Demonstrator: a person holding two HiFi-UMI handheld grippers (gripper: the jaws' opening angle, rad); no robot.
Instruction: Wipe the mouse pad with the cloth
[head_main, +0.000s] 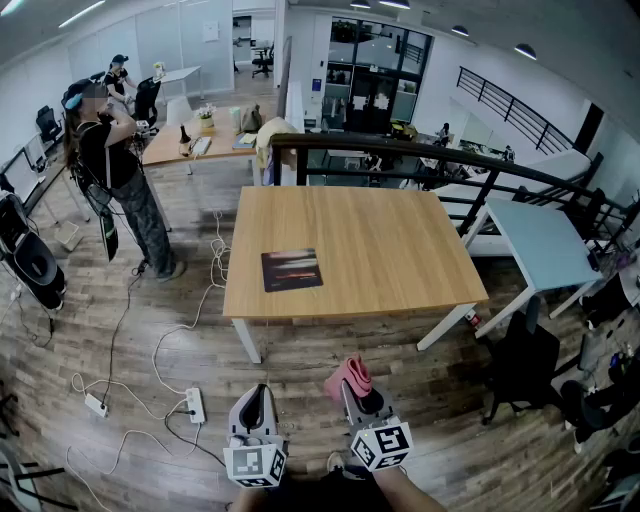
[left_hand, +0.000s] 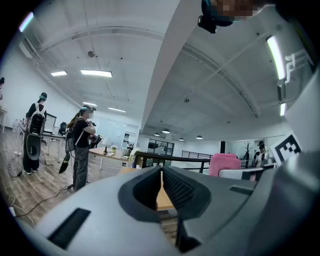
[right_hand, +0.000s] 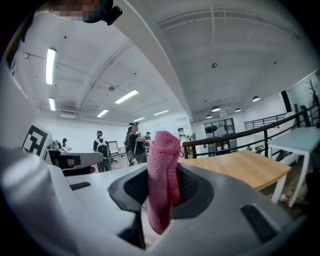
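Head view: the table (head_main: 400, 250) stands at 12 o'clock from the two grippers. The pad (head_main: 291, 269) lies flat on it, toward 8 o'clock on the top, well apart from both grippers. The right gripper (head_main: 352, 388) is at 5 o'clock from the pad. It is clenched on the pink cloth (head_main: 347, 375), which sticks up out of its jaws. The left gripper (head_main: 257, 392) is just beside it at 9 o'clock, jaws pressed together with nothing in them. A person (head_main: 125, 180) stands at 10 o'clock from the table.
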